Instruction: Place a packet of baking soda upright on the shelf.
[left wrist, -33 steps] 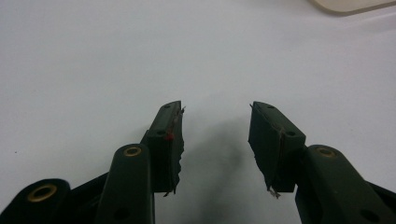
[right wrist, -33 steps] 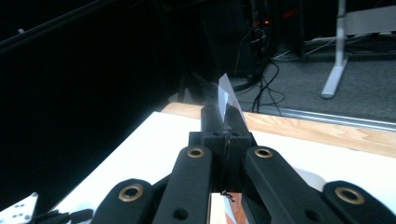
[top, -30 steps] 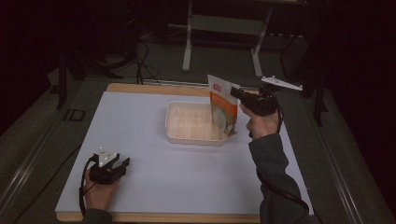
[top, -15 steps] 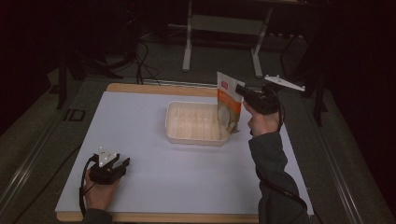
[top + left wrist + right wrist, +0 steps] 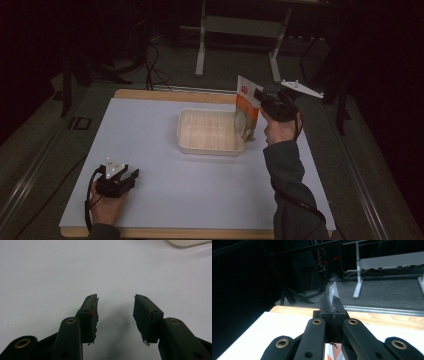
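Note:
An orange and white pouch (image 5: pixel 246 111) hangs upright at the right end of a cream plastic tray (image 5: pixel 209 131), its lower part over the tray's right rim. My right gripper (image 5: pixel 256 93) is shut on the pouch's top edge, and the pouch's white edge (image 5: pixel 333 293) pokes up between the closed jaws (image 5: pixel 332 306). At the table's near left corner my left gripper (image 5: pixel 131 175) rests on the white tabletop, open. Its jaws (image 5: pixel 115 312) stand apart with nothing between them.
The white tabletop (image 5: pixel 150 130) has a wooden border (image 5: pixel 150 94) at the far edge. A grey metal frame (image 5: pixel 235 30) and cables stand on the dark floor behind the table. A corner of the cream tray (image 5: pixel 187 242) lies far ahead of the left gripper.
The right gripper has tilted the pouch from a lean over the tray to nearly upright at the tray's right end. The left gripper has stayed put.

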Demonstrator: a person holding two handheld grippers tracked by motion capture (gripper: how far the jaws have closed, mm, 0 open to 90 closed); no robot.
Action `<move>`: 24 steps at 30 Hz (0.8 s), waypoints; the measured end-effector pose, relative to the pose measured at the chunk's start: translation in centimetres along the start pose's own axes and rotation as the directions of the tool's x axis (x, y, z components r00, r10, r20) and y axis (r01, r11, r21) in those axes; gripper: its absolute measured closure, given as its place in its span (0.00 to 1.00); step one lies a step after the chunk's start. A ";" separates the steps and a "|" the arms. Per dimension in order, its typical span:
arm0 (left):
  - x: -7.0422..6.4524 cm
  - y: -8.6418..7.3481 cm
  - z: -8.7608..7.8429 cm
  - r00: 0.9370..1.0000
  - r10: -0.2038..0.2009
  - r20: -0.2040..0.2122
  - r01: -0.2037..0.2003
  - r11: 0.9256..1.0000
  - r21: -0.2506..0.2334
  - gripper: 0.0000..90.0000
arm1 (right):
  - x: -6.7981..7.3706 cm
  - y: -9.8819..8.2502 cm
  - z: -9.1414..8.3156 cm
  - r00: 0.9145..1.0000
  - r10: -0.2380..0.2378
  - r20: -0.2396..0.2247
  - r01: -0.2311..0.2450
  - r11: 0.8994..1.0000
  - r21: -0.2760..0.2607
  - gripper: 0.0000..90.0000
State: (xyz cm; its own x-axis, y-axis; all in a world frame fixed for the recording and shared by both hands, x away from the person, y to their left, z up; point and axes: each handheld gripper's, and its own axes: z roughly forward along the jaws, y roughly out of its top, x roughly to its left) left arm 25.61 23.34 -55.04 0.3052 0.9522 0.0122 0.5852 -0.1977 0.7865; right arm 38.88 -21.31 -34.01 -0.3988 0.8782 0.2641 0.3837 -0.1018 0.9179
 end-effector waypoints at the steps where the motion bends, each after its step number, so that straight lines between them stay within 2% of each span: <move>1: 0.0 0.0 0.0 1.000 0.001 0.000 -0.001 1.000 0.002 0.60 | 0.2 -0.2 0.2 1.000 -0.013 0.015 0.013 1.000 0.002 1.00; 8: 0.0 0.0 0.0 1.000 0.000 0.001 0.000 1.000 0.000 0.60 | 0.6 -0.9 1.2 0.999 -0.015 0.035 0.015 1.000 0.002 1.00; 16: 0.0 0.0 0.0 1.000 0.001 0.001 -0.001 1.000 -0.001 0.60 | 0.5 -1.2 2.0 0.999 0.004 0.036 -0.004 1.000 -0.002 1.00; 20: 0.0 0.0 0.0 1.000 0.000 0.004 0.000 1.000 0.000 0.60 | 0.4 -1.3 2.4 0.999 -0.005 0.032 0.005 1.000 -0.005 1.00; 24: 0.0 0.0 0.0 1.000 -0.001 0.003 0.001 1.000 -0.001 0.60 | 0.1 -1.4 2.4 1.000 0.009 0.021 -0.008 0.999 -0.033 1.00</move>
State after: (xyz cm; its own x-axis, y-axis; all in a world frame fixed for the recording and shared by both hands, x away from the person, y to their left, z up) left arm 25.61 23.35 -55.02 0.3069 0.9517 0.0098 0.5844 -0.1965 0.7873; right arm 40.32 -19.92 -35.95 -0.3778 0.8868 0.2660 0.3592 -0.1244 0.9249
